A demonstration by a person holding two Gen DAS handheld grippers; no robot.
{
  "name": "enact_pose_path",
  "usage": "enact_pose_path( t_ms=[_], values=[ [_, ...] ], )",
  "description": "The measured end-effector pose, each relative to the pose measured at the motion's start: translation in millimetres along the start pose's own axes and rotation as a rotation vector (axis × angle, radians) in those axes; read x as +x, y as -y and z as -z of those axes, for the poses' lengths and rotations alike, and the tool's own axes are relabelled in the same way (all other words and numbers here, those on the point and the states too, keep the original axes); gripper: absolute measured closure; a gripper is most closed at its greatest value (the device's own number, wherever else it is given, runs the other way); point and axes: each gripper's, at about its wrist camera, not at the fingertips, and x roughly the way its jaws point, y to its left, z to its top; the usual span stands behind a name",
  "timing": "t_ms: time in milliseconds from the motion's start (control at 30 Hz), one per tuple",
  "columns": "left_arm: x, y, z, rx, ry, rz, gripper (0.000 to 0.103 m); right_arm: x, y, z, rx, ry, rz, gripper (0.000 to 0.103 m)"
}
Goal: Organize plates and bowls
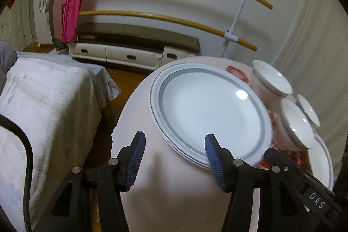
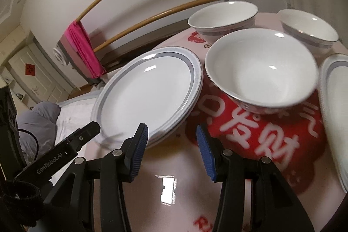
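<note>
A stack of white plates with a grey band point(image 1: 208, 110) point(image 2: 150, 90) lies at the left of the round table point(image 1: 174, 188). My left gripper point(image 1: 175, 146) hovers at the stack's near rim, open; its right pad overlaps the rim and nothing is pinched. My right gripper point(image 2: 171, 138) is open over the bare tablecloth just right of the stack. A white bowl point(image 2: 261, 71) point(image 1: 295, 123) sits straight ahead of it. Two more bowls point(image 2: 221, 16) point(image 2: 308, 29) stand behind. Another plate point(image 2: 335, 112) lies at the right edge.
A bed with a white cover point(image 1: 43, 112) stands close to the table's left side. A rack of wooden rails with a pink cloth point(image 1: 71, 8) and a low cabinet point(image 1: 130, 51) line the wall behind. The tablecloth carries a red print point(image 2: 250, 134).
</note>
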Motion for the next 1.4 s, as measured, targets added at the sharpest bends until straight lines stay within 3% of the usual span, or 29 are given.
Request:
enact_pose_path(
  t_ms=[200,333,600,933,1400],
  values=[
    [-54.2,34.7,18.6,0.047,0.115,0.046,0.039,-53.2,3.0,11.0,-0.019,0.079,-0.018,0.05],
    [-83.8,64.8,36.0,0.092,0.173,0.084,0.039,-94.5,10.4,16.5,-0.041,0.162,-0.01,0.045],
    [-107.9,114.2,75.9,0.139,0.197,0.155,0.032,-164.8,57.4,24.3,-0.012,0.275,0.047,0.037],
    [-74.2,178.6,85.2,0.165,0.089,0.187,0.032,-204.3,147.5,30.4,0.088,0.323,0.163,0.036],
    [26.7,253.9,81.3,0.195,-0.092,0.164,0.033,-190.4,250.4,23.7,0.215,0.277,0.273,0.035]
  ],
)
